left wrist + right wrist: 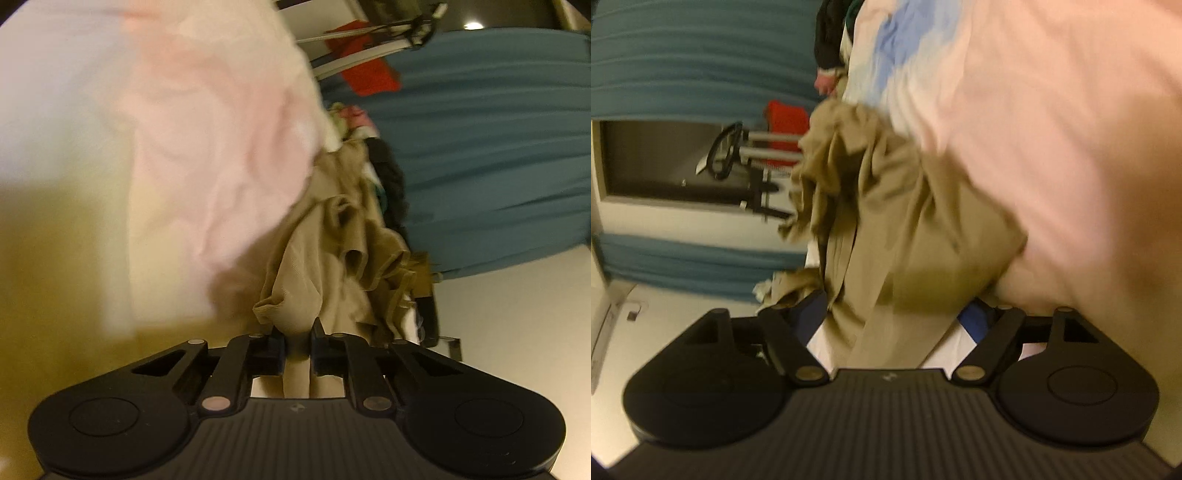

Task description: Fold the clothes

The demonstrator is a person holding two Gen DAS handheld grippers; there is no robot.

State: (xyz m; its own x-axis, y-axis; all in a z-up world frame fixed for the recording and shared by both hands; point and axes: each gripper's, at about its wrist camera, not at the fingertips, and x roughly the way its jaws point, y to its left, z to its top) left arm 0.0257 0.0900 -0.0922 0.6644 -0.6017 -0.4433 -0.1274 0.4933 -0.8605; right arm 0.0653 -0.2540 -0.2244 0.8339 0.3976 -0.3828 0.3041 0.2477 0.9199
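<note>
A tan garment [332,258] hangs crumpled in front of my left gripper [297,328], which is shut on a fold of it; the fabric runs down between the two fingers. In the right wrist view the same tan garment [905,221] drapes through my right gripper [894,314], whose fingers stand wide apart on either side of the cloth, blue pads [973,321] showing. A blurred pale pink cloth [207,147] fills the left of the left view, and the pink cloth [1052,129] covers the right of the right view.
A teal curtain [498,147] [683,55] hangs behind. A red cloth [369,70] [786,118] sits by a metal frame [369,33] [738,155]. A dark garment [391,177] [829,33] and other mixed clothes lie beyond the tan one. A blue-and-white fabric [897,48] lies beside the pink cloth.
</note>
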